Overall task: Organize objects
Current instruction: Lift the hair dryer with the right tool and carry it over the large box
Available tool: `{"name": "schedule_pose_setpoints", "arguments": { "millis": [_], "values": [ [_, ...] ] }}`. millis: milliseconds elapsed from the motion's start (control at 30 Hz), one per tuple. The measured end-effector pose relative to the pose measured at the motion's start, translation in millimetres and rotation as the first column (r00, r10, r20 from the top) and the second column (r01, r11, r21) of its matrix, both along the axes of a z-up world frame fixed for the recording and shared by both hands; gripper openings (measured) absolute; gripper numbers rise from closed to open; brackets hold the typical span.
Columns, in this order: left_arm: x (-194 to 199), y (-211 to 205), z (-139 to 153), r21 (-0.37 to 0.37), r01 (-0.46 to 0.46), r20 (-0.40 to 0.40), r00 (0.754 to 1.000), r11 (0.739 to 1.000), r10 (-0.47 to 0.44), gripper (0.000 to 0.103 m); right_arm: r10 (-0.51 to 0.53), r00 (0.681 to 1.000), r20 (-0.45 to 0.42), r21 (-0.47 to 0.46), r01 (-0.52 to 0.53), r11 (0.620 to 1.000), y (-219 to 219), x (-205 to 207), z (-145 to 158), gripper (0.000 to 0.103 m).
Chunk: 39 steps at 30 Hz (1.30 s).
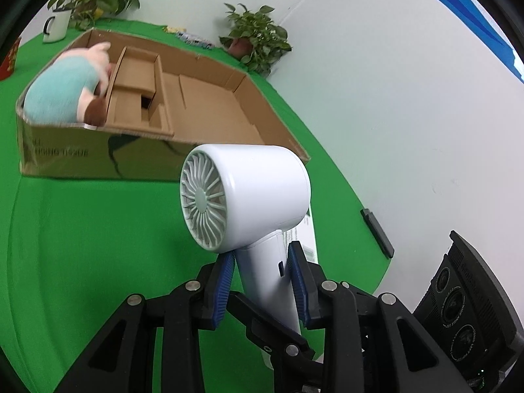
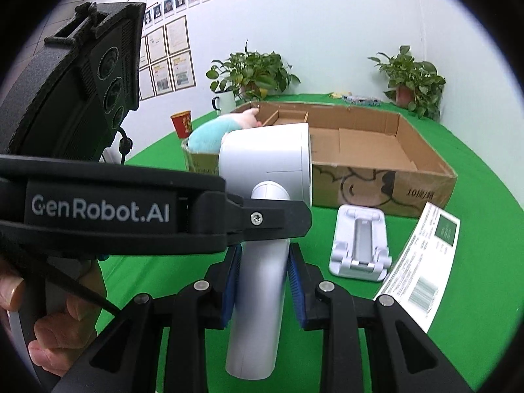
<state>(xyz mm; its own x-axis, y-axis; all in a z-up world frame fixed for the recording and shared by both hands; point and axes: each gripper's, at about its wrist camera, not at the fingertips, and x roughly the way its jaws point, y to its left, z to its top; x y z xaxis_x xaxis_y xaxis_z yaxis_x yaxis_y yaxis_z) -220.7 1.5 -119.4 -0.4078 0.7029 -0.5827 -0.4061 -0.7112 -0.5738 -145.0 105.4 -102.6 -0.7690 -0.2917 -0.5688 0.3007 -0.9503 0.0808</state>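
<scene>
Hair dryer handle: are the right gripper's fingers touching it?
Touching. The right wrist view shows both blue fingers of the right gripper pressed against the hair dryer handle, no gap on either side.

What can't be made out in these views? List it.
- Left wrist: plush toy blurred, lower part behind the cardboard box wall.
- Right wrist: hair dryer mid-handle hidden by left gripper; leaflet print too small.
</scene>
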Motion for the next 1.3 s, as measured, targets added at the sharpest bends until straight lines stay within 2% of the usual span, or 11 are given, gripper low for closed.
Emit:
{"name": "schedule_pose_setpoints", "arguments": {
  "millis": [167,1033,1300],
  "values": [
    [-9.7,9.1,15.4,0.002,0.002,-0.026,1.0,1.0,-0.002,0.03,-0.01,1.0,-0.021,-0.008,0.01,1.0,4.9,-4.0,6.8,0.027],
    [-20.0,18.0,48.4,-0.003,0.021,-0.07,0.997,1.0,-0.021,0.03,-0.035,0.998,-0.056,-0.017,0.034,0.999,14.8,-27.3,26.1,0.027],
    [-37.4,26.2,79.4,-0.002,0.016,-0.101,0.995,1.0,-0.016,0.03,-0.044,0.995,-0.088,-0.025,0.042,0.999,20.7,-49.6,49.6,0.027]
  ]
}}
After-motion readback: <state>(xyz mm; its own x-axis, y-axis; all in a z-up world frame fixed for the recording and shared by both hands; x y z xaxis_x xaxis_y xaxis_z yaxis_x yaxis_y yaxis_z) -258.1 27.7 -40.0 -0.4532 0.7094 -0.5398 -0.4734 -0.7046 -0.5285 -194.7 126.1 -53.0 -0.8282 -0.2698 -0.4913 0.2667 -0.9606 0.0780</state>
